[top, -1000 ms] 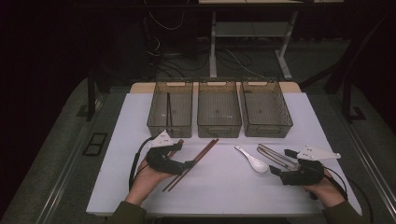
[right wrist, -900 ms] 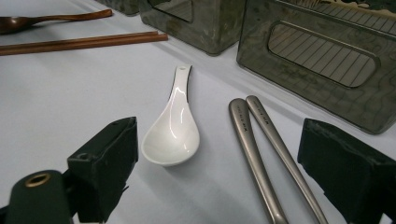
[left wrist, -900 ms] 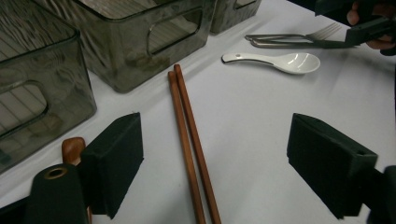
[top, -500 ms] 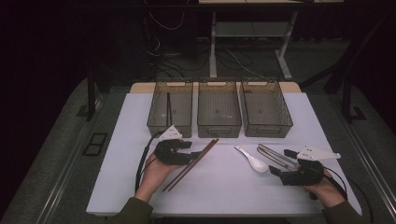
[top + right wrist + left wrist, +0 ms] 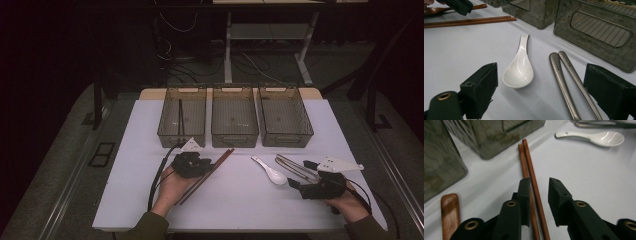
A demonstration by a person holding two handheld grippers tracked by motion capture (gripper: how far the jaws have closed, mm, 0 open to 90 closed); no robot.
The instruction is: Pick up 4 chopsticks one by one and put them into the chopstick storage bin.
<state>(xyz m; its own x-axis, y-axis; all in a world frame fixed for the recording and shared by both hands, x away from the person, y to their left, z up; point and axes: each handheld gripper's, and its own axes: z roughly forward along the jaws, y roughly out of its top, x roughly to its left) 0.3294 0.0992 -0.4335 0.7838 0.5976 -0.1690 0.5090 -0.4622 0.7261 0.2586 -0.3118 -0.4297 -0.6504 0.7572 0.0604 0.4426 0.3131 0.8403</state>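
Two brown wooden chopsticks [image 5: 206, 176] [image 5: 528, 162] lie side by side on the white table. My left gripper [image 5: 209, 163] [image 5: 539, 181] is lowered over them with both sticks between its jaws. The jaws have just been closing; one jaw touches a stick, while a strip of table still shows beside the other jaw. My right gripper [image 5: 295, 183] [image 5: 541, 69] rests at the right with its jaws wide open. Ahead of it lie a white ceramic spoon [image 5: 272, 173] [image 5: 519, 70] and two metal chopsticks [image 5: 295, 168] [image 5: 564, 80].
Three smoky plastic bins stand in a row at the back: left bin [image 5: 182, 140], middle bin [image 5: 234, 141], right bin [image 5: 288, 141]. A dark stick [image 5: 180, 116] leans inside the left one. A wooden spoon [image 5: 449, 212] lies beside my left gripper.
My left gripper has moved forward and down onto the brown chopsticks, and its jaws have narrowed around them. The right gripper has stayed put.
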